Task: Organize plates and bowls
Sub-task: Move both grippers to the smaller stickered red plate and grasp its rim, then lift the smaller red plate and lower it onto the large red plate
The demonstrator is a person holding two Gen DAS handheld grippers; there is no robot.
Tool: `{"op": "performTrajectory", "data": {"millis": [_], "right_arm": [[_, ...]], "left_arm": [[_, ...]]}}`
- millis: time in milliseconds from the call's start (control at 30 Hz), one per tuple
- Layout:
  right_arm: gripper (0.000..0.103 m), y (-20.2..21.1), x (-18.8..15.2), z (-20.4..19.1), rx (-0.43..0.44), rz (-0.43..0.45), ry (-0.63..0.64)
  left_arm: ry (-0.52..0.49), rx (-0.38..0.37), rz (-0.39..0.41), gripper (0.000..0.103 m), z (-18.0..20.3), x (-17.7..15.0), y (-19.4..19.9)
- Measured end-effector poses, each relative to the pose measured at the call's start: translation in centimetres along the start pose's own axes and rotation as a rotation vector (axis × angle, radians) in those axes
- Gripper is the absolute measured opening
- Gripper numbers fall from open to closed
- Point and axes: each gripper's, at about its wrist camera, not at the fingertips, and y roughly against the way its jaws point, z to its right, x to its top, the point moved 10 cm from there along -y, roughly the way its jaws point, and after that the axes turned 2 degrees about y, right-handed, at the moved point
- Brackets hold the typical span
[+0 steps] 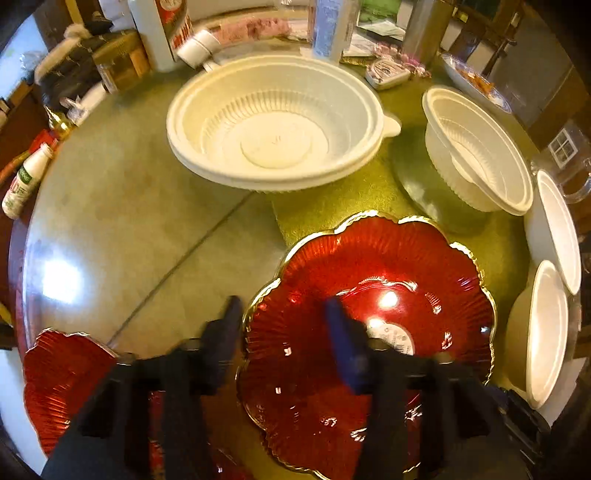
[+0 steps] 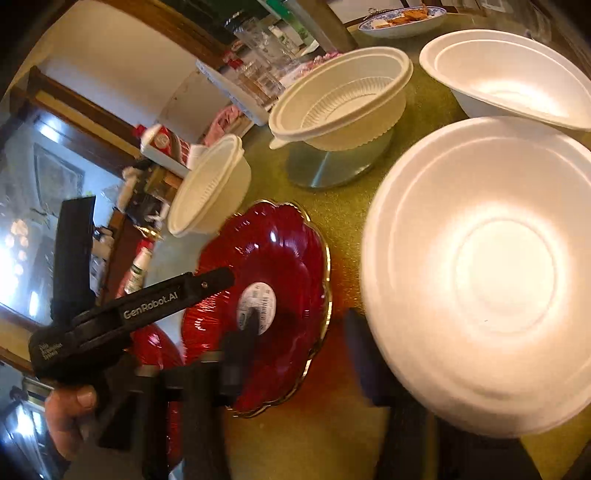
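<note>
A red scalloped plate with a gold rim (image 1: 373,332) lies on the round table; my left gripper (image 1: 284,328) is open, with its fingers straddling the plate's left rim. A second red plate (image 1: 62,380) lies at the lower left. Two ribbed white bowls stand beyond: a large one (image 1: 275,122) and one (image 1: 476,151) on a metal stand. In the right wrist view my right gripper (image 2: 299,339) is open just above the table beside the red plate (image 2: 266,266), its right finger next to a white foam bowl (image 2: 484,269). A second foam bowl (image 2: 513,74) sits behind.
Bottles, boxes and glassware (image 1: 162,33) crowd the table's far edge. A blue-patterned dish with food (image 2: 402,16) sits at the back. A small drink bottle (image 1: 26,184) lies at the left edge. A glass mug (image 1: 569,162) stands at the right.
</note>
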Motion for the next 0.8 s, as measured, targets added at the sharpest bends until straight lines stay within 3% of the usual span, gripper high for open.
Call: {"op": "performTrajectory", "data": {"millis": [267,567,800], "right_arm": [[0.011,0.7,0.4,0.1,-0.034,0.045,0.031],[0.011,3.8,0.6,-3.0,-0.029,0.163,0.124],[0.011,7.0,-0.2,-7.6,-0.018,0.256,0.242]], "left_arm": [[-0.028,0.01,0.071,0.028,0.6,-0.1,2.3],[-0.014,-0.006,0.207,0.027,-1.0,0.5,7.6],[0.063,-0.041,0.315,0.025,-4.6,-0.8,12.4]]}}
